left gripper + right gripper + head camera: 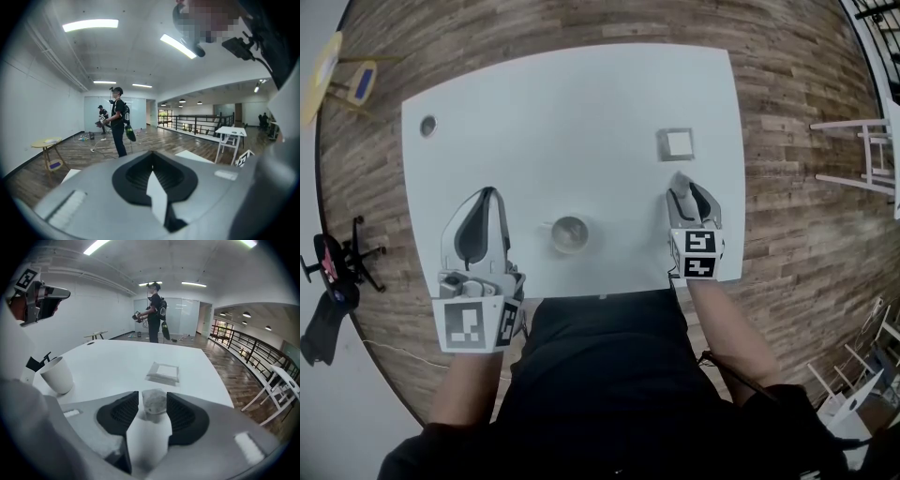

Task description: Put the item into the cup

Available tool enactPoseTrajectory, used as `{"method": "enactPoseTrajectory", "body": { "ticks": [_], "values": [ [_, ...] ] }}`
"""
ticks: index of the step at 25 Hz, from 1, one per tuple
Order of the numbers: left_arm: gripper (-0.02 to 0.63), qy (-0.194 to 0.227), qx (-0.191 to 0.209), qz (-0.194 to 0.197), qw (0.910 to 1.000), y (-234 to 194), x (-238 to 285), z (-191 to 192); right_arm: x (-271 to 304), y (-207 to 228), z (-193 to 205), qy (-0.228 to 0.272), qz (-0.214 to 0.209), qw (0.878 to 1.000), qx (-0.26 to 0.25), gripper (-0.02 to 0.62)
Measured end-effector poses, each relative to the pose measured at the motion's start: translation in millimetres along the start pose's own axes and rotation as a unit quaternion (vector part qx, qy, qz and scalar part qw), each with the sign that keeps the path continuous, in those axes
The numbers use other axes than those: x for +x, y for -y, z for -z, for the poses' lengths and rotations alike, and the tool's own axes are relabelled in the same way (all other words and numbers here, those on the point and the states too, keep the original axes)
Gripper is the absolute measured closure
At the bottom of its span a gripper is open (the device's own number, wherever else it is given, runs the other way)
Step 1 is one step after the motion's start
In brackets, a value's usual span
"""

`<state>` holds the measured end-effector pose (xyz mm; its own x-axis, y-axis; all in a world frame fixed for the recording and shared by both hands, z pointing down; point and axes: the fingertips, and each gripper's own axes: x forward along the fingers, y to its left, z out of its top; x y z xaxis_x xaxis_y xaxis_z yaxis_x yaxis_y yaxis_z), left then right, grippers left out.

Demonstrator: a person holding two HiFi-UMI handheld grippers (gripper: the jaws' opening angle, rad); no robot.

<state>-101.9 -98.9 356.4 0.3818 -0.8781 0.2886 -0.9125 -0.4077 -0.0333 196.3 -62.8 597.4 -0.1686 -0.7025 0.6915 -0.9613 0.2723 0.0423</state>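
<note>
Pickup step: right gripper had its jaws apart around the small grey item on the table, probably not clamped yet. Next move needed: close, lift, carry left to the cup. Path was open; cup sat near the front edge, square dish just beyond. Left gripper was closed, empty.

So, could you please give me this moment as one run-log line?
right gripper: open, fingers either side of item on table | left gripper: shut, empty | cup: upright, item not yet in
</note>
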Motion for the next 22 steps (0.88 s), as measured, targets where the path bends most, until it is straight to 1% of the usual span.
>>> {"method": "enactPoseTrajectory", "body": {
  "ticks": [10, 12, 16, 20, 22],
  "values": [
    [0.600, -0.010, -0.004, -0.004, 0.9999, 2.7, -5.9, 6.9, 1.4, 0.2, 5.5, -0.005, -0.001, 1.000, 0.004, 0.410],
    [0.600, -0.009, -0.004, -0.004, 0.9999, 2.0, -7.7, 6.7, 1.6, 1.0, 5.1, -0.002, 0.002, 1.000, 0.006, 0.444],
    [0.600, -0.009, -0.004, -0.008, 0.9999, -0.2, -9.8, 7.1, 0.6, 2.7, 3.3, 0.002, 0.007, 1.000, 0.004, 0.488],
    [0.600, -0.010, -0.002, -0.007, 0.9999, 0.9, -11.3, 5.8, -0.2, 3.2, -1.7, 0.012, 0.012, 1.000, 0.004, 0.552],
    [0.600, -0.009, 0.000, -0.005, 0.9999, 1.4, -13.7, 5.6, -1.7, 2.3, -2.7, 0.015, 0.015, 1.000, 0.004, 0.566]
  ]
}}
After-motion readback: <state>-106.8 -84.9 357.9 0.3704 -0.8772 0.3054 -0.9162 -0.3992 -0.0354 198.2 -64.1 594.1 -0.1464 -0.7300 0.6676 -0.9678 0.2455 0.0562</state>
